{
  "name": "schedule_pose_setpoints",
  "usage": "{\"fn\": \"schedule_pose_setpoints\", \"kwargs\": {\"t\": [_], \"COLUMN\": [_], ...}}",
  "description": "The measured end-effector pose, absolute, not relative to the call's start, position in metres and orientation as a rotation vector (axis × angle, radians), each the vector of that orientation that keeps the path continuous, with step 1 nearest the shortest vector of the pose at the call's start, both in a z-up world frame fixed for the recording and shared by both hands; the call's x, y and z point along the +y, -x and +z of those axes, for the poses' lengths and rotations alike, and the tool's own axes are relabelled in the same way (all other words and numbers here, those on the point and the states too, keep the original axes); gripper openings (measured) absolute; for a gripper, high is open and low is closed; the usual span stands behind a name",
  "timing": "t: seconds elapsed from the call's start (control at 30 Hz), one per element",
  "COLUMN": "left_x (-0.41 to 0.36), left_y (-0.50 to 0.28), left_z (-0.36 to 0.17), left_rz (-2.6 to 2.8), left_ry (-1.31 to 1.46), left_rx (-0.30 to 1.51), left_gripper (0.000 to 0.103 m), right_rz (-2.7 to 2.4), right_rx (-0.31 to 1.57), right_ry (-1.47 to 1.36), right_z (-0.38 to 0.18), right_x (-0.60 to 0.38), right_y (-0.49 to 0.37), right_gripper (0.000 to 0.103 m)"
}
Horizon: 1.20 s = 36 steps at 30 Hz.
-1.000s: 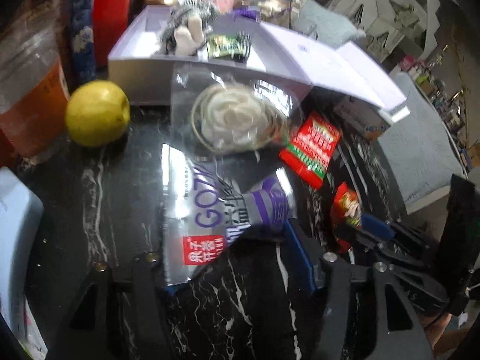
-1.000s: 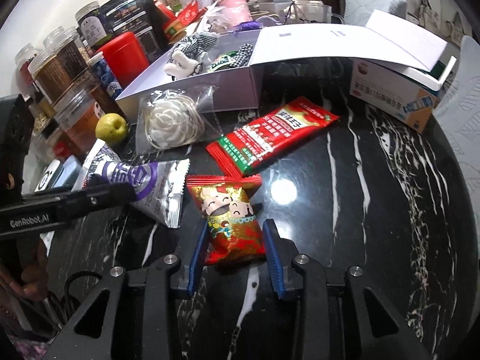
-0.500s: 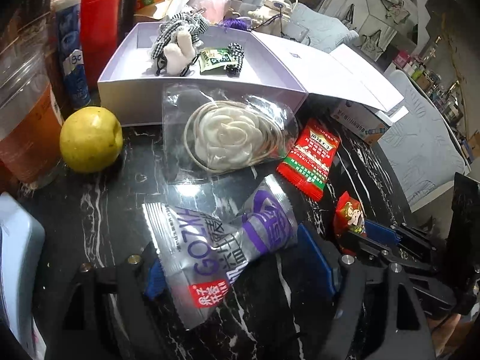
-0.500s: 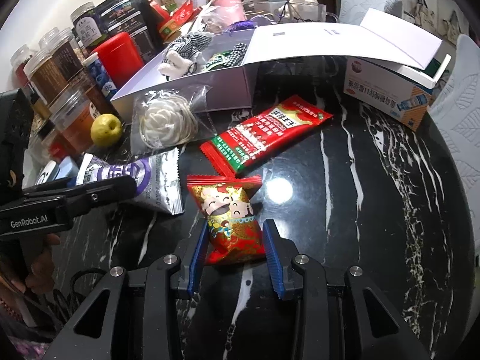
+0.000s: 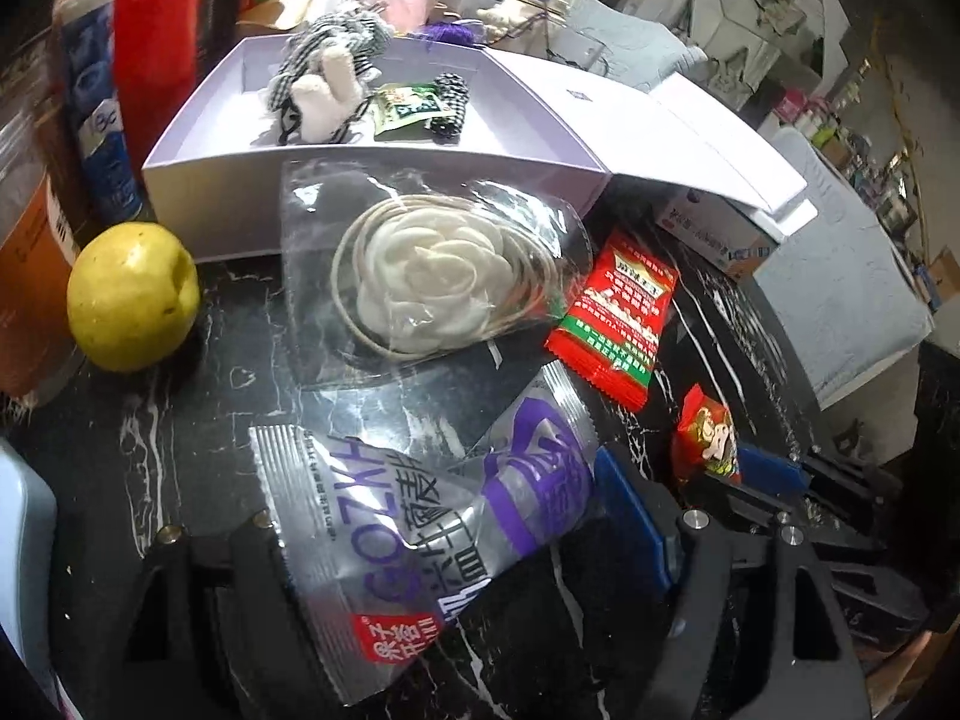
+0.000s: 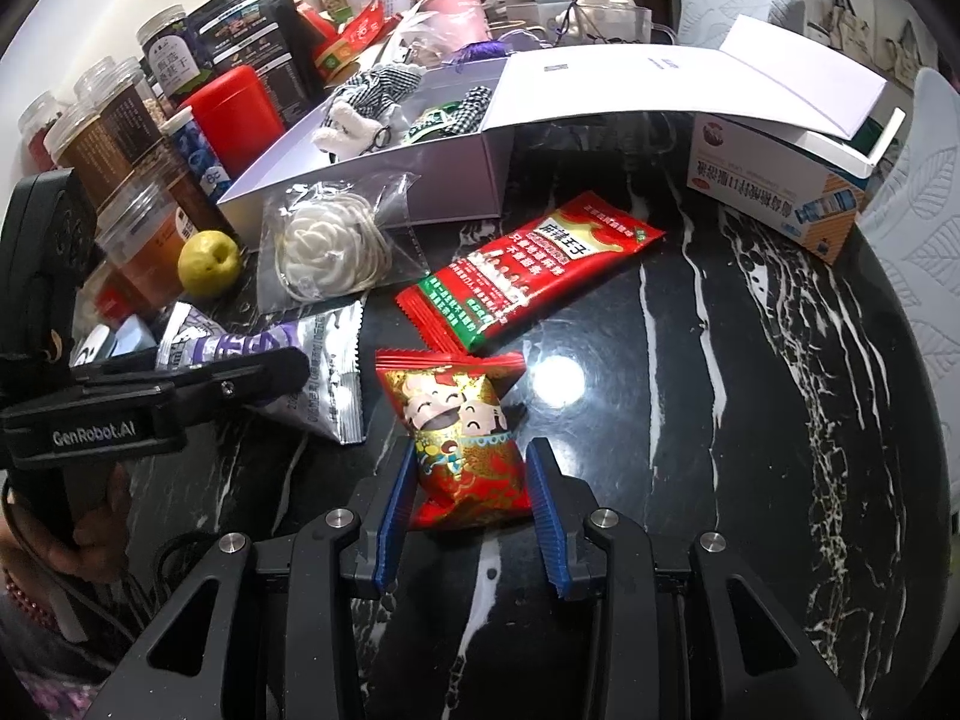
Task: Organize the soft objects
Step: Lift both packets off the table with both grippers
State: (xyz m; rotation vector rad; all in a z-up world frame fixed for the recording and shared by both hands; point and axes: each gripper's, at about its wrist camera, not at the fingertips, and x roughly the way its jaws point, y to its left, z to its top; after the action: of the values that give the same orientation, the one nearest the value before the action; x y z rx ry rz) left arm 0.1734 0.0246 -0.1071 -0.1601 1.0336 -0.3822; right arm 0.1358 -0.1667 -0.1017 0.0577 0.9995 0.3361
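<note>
While the left tongs (image 5: 456, 516) have just been opening around the silver pouch (image 5: 420, 516), apparently released, the right tongs (image 6: 471, 498) clench the red packet (image 6: 462, 444); overpressure could burst it.

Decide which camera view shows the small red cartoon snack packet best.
The right wrist view: the cartoon snack packet sits central, its whole printed front visible. The left wrist view shows it small, edge-on, near the frame's right side.

Silver-purple packet (image 5: 432, 534), red-gold pouch (image 6: 465, 450), yellow fruit (image 5: 132, 294), blk marble table (image 6: 750, 390) w/ white veins
</note>
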Motion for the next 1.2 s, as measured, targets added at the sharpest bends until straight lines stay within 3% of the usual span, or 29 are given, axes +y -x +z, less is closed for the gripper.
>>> {"fn": "schedule_pose_setpoints", "kwargs": {"t": [0.07, 0.27, 0.5, 1.2], "left_x": [0.024, 0.027, 0.026, 0.024], "left_y": [-0.173, -0.174, -0.160, -0.103], "left_z": [-0.108, -0.108, -0.097, -0.050], "left_rz": [-0.390, -0.398, -0.392, -0.367], "left_ry": [0.158, 0.199, 0.204, 0.130], "left_rx": [1.028, 1.030, 1.000, 0.856], "left_gripper": [0.076, 0.058, 0.051, 0.048], "right_rz": [0.336, 0.343, 0.349, 0.394], "right_rx": [0.997, 0.968, 0.953, 0.875], "right_ry": [-0.057, -0.045, -0.049, -0.116], "right_z": [-0.102, -0.101, -0.100, -0.071], "right_x": [-0.167, -0.166, -0.168, -0.176], "right_y": [-0.136, -0.134, -0.127, -0.077], "right_gripper": [0.037, 0.035, 0.033, 0.032]}}
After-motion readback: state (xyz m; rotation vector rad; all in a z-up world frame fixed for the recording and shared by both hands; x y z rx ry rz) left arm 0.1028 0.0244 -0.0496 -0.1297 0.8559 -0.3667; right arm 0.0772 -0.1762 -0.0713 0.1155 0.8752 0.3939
